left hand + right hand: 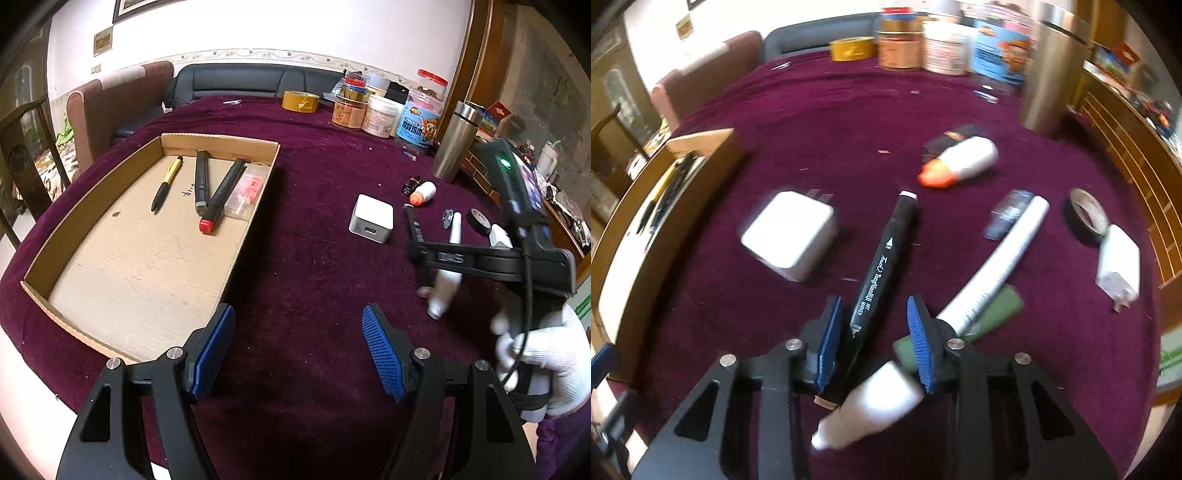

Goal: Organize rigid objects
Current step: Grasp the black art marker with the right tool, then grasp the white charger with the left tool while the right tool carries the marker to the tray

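On the maroon tablecloth (820, 125), the right gripper (875, 341) straddles a black art marker (882, 254), jaws narrowed yet pads not visibly pressing it. Crowding close by are a white charger cube (790, 234), a white pen (1001, 258) and a white bottle (875, 400). At left, the left gripper (297, 350) hangs open and empty beside the cardboard tray (147, 236) holding earlier pens.

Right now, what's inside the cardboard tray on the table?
Inside the cardboard tray, toward its far end: a yellow-and-black pen, two black markers, one red-capped, and a clear packet. The left gripper covers the near corner.
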{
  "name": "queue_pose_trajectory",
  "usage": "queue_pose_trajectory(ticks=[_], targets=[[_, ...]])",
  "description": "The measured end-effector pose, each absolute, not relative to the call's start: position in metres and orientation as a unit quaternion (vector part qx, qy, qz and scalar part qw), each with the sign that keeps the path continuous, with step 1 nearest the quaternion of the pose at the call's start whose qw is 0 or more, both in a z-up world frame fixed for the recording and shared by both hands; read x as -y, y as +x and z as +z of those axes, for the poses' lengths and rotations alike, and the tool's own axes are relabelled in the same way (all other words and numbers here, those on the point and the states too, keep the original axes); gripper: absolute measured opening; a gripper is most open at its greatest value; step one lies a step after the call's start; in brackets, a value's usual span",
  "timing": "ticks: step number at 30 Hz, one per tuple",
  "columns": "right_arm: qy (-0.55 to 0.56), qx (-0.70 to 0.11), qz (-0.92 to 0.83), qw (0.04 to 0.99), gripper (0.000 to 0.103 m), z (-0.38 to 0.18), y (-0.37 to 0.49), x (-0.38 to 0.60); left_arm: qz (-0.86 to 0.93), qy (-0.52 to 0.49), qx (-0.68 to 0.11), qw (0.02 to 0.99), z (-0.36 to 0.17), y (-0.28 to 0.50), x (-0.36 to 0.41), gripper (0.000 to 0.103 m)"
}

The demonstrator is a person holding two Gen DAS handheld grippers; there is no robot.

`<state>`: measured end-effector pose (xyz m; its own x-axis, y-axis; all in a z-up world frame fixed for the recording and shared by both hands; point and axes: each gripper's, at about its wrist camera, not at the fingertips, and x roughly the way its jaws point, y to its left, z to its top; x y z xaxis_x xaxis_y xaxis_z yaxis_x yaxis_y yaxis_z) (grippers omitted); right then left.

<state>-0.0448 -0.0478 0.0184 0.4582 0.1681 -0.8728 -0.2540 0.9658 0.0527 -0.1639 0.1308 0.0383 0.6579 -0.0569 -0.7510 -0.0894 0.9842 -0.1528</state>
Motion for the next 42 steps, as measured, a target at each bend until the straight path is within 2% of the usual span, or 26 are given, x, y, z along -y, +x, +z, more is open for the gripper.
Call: queue_pose_trajectory(ticks=[4, 5, 8, 11, 13, 14, 15, 25, 34, 42], targets=[[-0.033, -0.505, 0.119, 0.854, 0.036, 0.015, -0.040, 0.045, 0.004, -0.086, -0.421, 0.903, 0.034, -0.160, -0.124, 0.066], [-0.033, -0.503, 0.116, 0.856, 0.038, 0.015, -0.036, 0.042, 0.002, -0.082, -0.423, 0.902, 0.033, -0.160, -0.122, 0.066], [-0.037, -0.491, 0.119, 0.862, 0.055, 0.013, -0.033, 0.029, 0.003, -0.076, -0.421, 0.904, 0.034, -0.161, -0.119, 0.066], [-0.061, -0.474, 0.128, 0.869, 0.056, 0.010, -0.028, 0.021, 0.007, -0.072, -0.420, 0.905, 0.037, -0.160, -0.118, 0.066], [-0.060, -0.469, 0.126, 0.872, 0.039, 0.011, -0.028, 0.028, 0.007, -0.069, -0.422, 0.904, 0.037, -0.158, -0.118, 0.066], [-0.057, -0.468, 0.122, 0.874, 0.021, 0.012, -0.028, 0.035, 0.006, -0.068, -0.422, 0.904, 0.038, -0.156, -0.118, 0.066], [-0.042, -0.469, 0.128, 0.873, 0.015, 0.013, -0.028, 0.043, 0.004, -0.066, -0.422, 0.904, 0.038, -0.155, -0.117, 0.066], [0.142, -0.452, 0.202, 0.857, 0.015, 0.001, -0.020, 0.102, -0.021, -0.005, -0.423, 0.906, 0.041, -0.105, -0.082, 0.066], [0.150, -0.451, 0.209, 0.855, 0.015, -0.001, -0.020, 0.101, -0.020, -0.006, -0.480, 0.877, 0.010, -0.029, -0.063, 0.065], [0.155, -0.452, 0.211, 0.853, 0.015, -0.002, -0.021, 0.106, -0.014, 0.041, -0.470, 0.882, -0.001, 0.001, -0.045, 0.067]])
